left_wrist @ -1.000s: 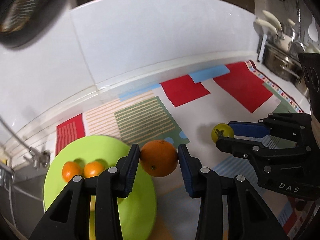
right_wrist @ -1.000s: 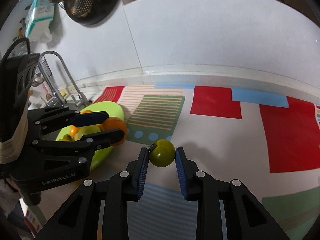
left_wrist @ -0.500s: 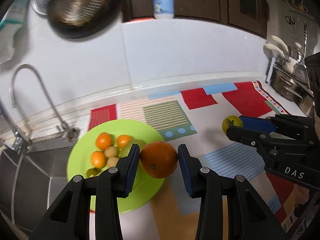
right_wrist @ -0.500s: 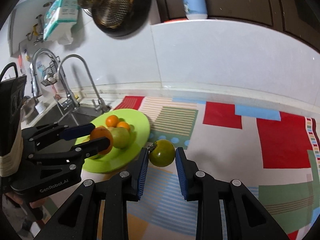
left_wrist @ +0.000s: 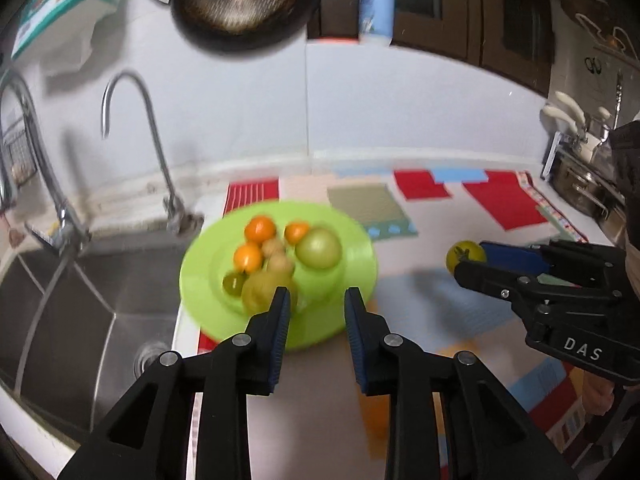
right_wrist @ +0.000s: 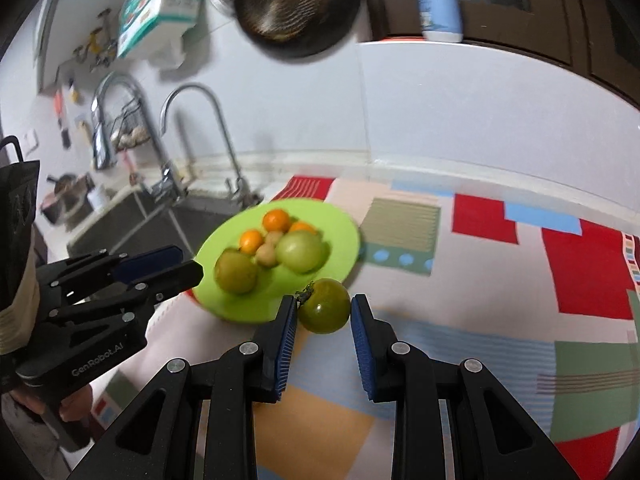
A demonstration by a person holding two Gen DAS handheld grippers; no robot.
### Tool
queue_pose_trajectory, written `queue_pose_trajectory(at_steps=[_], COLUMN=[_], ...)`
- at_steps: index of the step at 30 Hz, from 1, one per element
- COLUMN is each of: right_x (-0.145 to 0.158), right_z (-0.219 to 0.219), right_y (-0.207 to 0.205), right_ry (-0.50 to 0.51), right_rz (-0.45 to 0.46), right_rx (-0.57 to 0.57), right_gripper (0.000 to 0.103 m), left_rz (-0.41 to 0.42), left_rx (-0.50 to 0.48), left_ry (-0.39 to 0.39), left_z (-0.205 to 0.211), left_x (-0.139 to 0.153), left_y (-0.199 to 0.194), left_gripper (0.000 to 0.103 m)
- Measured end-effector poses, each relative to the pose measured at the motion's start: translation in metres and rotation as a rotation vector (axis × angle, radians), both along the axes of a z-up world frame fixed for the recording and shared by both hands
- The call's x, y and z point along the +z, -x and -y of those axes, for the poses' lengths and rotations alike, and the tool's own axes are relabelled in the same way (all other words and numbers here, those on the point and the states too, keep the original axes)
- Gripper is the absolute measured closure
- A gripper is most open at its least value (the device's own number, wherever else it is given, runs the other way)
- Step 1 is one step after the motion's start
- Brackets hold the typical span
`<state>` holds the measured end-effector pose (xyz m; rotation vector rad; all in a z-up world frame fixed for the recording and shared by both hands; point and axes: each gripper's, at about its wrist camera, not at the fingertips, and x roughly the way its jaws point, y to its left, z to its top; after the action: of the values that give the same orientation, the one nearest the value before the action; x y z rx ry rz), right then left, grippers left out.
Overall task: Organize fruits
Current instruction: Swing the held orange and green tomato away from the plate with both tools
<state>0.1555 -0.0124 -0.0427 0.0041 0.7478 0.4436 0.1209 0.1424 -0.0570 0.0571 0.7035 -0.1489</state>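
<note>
Right wrist: right gripper [right_wrist: 323, 314] fingers clamped on green tomato [right_wrist: 325, 311] — stem up-left; left gripper [left_wrist: 313, 305] fingers together, empty.

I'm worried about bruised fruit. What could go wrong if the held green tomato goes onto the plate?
The green plate is already crowded, so the green tomato may knock a fruit loose. The plate sits right beside the sink, so a rolling fruit might drop in.
</note>
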Motion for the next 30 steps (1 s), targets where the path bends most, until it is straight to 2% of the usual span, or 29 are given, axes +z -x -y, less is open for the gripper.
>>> queue_pose_trajectory(at_steps=[5,9,14,30], right_x=[-0.013,-0.016,-0.018,-0.003], right_z=[-0.013,-0.012,-0.008,0.011], right_y=[0.012,0.019,0.029,0.044], right_ry=[0.008,0.007,0.008,0.019], right_rz=[-0.041,-0.050,-0.062,-0.011], right_rx=[0.025,0.016,0.008,0.009], right_gripper=[0.074,0.074,0.074,0.074], left_rz=[-0.050,-0.049,-0.062,-0.016], left_rx=[0.017,-0.005,-0.021,-0.034], left_ry=[0.039,0.017,0.028,-0.001], left_z=[-0.009,-0.005,0.000,0.021], left_x=[-0.015,-0.017,-0.020,-0.011], left_y=[0.015,0.031,0.041,0.065], left_gripper=[0.075,0.074,0.073,0.070])
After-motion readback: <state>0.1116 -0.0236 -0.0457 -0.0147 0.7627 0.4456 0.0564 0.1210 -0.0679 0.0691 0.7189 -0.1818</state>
